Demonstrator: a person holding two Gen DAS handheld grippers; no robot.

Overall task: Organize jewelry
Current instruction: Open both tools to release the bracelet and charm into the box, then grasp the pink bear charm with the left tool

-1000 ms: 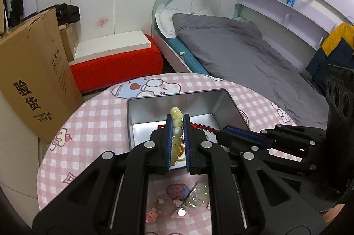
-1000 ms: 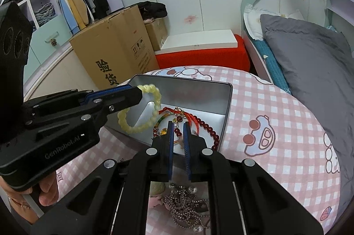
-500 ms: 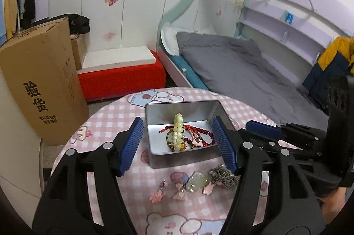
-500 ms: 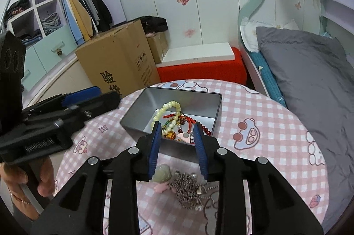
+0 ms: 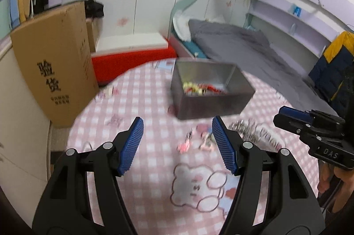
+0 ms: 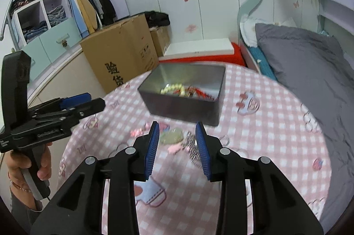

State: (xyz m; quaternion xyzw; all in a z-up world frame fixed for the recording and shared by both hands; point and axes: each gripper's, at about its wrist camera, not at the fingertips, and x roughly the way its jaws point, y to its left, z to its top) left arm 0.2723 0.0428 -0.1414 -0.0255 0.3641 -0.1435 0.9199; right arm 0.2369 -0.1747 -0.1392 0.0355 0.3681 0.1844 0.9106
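A grey metal tin (image 5: 212,102) (image 6: 183,106) stands on the round pink checked table (image 5: 143,168). Inside lie a pale yellow-green bead bracelet (image 6: 172,89) (image 5: 192,88) and red bead strands (image 6: 199,93). On the cloth in front of the tin lie a silver chain (image 6: 192,146) (image 5: 247,131), a pale green pendant (image 6: 172,135) and small pink charms (image 5: 184,145). My left gripper (image 5: 177,144) is open and empty, held back from the tin. My right gripper (image 6: 178,146) is open and empty above the loose pieces.
A cardboard box (image 5: 53,71) stands left of the table. A red bench (image 5: 132,58) lies behind it, and a bed with grey bedding (image 6: 309,71) to the right. A wardrobe (image 6: 55,20) is at far left. My right gripper shows at the left wrist view's right edge (image 5: 309,128).
My left gripper opened, let the bead bracelet drop into the tin, and drew back. My right gripper opened wider and also pulled back and up from the tin.
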